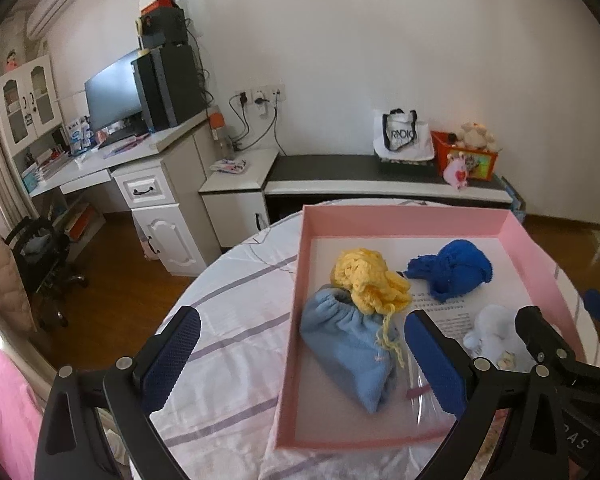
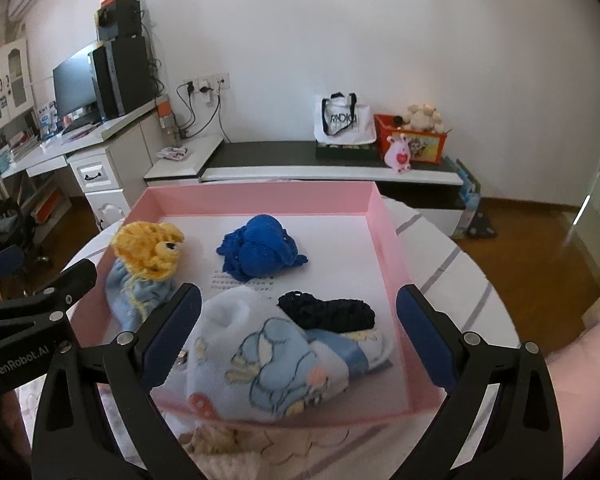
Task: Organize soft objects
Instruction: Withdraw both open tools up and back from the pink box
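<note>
A shallow pink box (image 1: pixel 404 222) (image 2: pixel 256 197) lies on a round table. Inside it are a yellow crocheted piece (image 1: pixel 366 280) (image 2: pixel 148 250) resting on a light blue fleece pouch (image 1: pixel 348 350) (image 2: pixel 134 298), a royal blue knit bundle (image 1: pixel 452 270) (image 2: pixel 260 254), a dark navy knit piece (image 2: pixel 332 314) and a pale blue cartoon-print sock (image 2: pixel 260 354) (image 1: pixel 494 334). My left gripper (image 1: pixel 300 356) stands open over the box's left wall, above the pouch. My right gripper (image 2: pixel 300 344) is open above the sock, with nothing between its fingers. The other gripper's black frame (image 2: pixel 32 308) shows at the left.
The table wears a white cloth with lilac stripes (image 1: pixel 228 320). Beige fabric (image 2: pixel 228 452) lies at the table's near edge. Behind are a desk with monitor (image 1: pixel 112 96), a low bench (image 1: pixel 380 176) with a tote bag and toy bin, and an office chair (image 1: pixel 40 264).
</note>
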`<act>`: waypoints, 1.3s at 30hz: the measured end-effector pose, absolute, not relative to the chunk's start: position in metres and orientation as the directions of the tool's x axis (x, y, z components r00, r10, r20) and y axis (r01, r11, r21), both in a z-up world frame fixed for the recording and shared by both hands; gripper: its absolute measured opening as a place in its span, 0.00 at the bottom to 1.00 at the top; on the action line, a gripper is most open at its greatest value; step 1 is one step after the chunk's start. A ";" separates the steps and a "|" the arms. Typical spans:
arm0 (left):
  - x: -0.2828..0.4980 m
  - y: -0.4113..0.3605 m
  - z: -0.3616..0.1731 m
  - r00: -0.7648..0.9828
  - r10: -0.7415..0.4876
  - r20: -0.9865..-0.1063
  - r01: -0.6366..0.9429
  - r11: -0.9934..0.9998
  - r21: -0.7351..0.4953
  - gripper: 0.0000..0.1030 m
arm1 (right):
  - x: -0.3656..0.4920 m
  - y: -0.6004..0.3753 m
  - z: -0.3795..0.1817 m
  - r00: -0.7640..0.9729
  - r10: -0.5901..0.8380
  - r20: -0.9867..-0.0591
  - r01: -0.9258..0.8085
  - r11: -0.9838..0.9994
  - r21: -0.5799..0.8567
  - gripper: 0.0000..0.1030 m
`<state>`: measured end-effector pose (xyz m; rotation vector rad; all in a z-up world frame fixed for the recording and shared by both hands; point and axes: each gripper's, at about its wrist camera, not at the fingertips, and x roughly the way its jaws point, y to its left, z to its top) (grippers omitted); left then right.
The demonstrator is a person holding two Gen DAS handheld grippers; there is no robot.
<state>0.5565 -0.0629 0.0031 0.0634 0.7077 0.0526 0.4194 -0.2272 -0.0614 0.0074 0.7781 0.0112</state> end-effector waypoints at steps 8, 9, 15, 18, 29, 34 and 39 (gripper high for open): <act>0.503 -0.054 0.026 0.789 0.053 -0.612 -0.023 0.998 0.057 0.99 | 0.382 -0.221 -0.031 0.755 -0.003 -0.656 -0.010 1.000 -0.017 0.95; 0.496 -0.054 0.029 0.792 0.051 -0.608 -0.024 0.998 0.053 0.99 | 0.376 -0.221 -0.027 0.760 -0.005 -0.649 -0.010 1.000 -0.019 0.95; 0.449 -0.051 0.047 0.819 0.042 -0.572 -0.018 0.999 0.047 1.00 | 0.340 -0.218 -0.006 0.788 -0.007 -0.616 -0.011 1.000 -0.025 0.95; 0.427 -0.050 0.054 0.829 0.035 -0.559 -0.012 0.999 0.045 1.00 | 0.325 -0.219 0.003 0.800 -0.015 -0.600 -0.004 1.000 -0.031 0.96; 0.344 -0.052 0.078 0.881 0.005 -0.474 0.011 0.999 0.032 1.00 | 0.258 -0.223 0.041 0.861 -0.032 -0.508 0.020 0.999 -0.029 0.97; 0.306 -0.046 0.088 0.906 -0.013 -0.423 0.021 1.000 0.014 1.00 | 0.226 -0.221 0.060 0.891 -0.029 -0.453 0.014 0.999 -0.036 0.97; 0.264 -0.039 0.099 0.937 -0.026 -0.348 0.029 1.000 0.003 1.00 | 0.196 -0.216 0.081 0.925 -0.039 -0.378 0.016 0.998 -0.064 0.98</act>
